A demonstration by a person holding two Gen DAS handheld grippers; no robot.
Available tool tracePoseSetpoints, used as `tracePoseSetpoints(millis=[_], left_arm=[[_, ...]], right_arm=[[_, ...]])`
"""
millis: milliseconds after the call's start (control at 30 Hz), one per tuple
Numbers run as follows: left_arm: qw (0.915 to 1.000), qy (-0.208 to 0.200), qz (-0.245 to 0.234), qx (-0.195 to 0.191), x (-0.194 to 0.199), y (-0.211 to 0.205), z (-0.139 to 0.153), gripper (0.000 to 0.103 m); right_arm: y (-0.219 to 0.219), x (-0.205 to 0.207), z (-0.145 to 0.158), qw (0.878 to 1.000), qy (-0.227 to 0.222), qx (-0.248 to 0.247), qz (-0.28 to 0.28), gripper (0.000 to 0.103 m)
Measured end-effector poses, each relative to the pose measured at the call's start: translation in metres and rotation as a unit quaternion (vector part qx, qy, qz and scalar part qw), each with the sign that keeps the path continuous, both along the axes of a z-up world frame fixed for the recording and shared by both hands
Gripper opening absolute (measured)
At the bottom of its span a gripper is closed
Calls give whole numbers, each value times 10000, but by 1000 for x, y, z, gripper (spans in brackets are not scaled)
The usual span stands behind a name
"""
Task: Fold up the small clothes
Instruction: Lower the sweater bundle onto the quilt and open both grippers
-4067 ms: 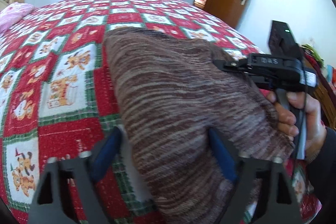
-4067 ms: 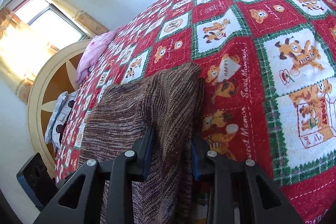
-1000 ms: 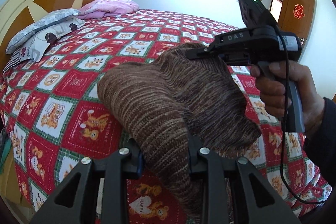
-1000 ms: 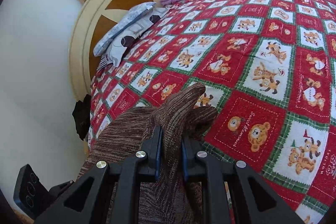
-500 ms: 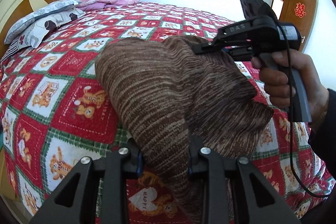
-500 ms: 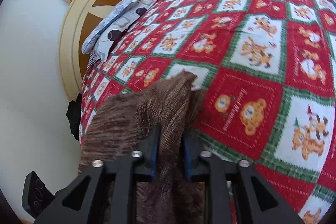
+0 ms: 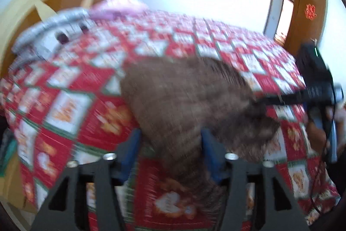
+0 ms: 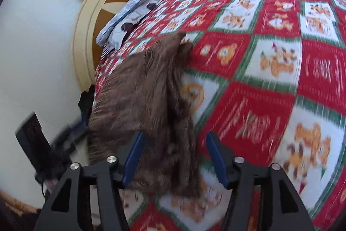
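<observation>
Knitwear (image 8: 147,88), soft, light and floppy, lies folded on the bed (image 8: 270,83) between both sets of fingers, left gripper (image 7: 170,153) and right gripper (image 8: 175,157) spread wide and holding nothing; an edge or corner looks best to pinch.

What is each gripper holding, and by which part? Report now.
Nothing appears held: the left gripper and right gripper are both open, the brown knit garment lying loose between their fingers.
</observation>
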State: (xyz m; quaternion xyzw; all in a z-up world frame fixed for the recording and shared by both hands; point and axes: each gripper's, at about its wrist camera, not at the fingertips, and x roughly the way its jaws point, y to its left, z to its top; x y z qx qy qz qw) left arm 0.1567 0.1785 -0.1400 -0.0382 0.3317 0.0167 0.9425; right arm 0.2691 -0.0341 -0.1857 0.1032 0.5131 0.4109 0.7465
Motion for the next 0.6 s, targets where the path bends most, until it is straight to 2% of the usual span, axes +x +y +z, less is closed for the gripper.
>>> tracePoseSetpoints(millis=[67, 167, 200, 233, 333, 400, 467, 600], left_arm=[[9990, -306, 239, 221, -2, 5, 11, 80], [9978, -292, 496, 329, 15, 14, 10, 80], [9975, -272, 550, 350, 21, 15, 6, 80], [9966, -177, 653, 478, 31, 15, -2, 80], [9932, 99, 802, 837, 55, 14, -24, 82], [9920, 121, 889, 889, 57, 14, -28, 84], [9917, 112, 911, 898, 56, 12, -32, 91], [9889, -41, 1036, 1061, 52, 5, -40, 99]], right_arm=[[6, -4, -7, 9999, 3, -105, 82, 62], [15, -16, -9, 9983, -372, -425, 144, 60], [18, -17, -9, 9977, -370, -540, 166, 31], [18, -19, -8, 9972, -341, -645, 150, 12], [6, -33, 2, 9979, -338, -515, 191, 11], [-4, -46, 3, 9973, -336, -615, 217, 11], [-12, -50, -12, 9958, -295, -862, 129, 11], [-21, -44, -24, 9986, -11, -520, -13, 11]])
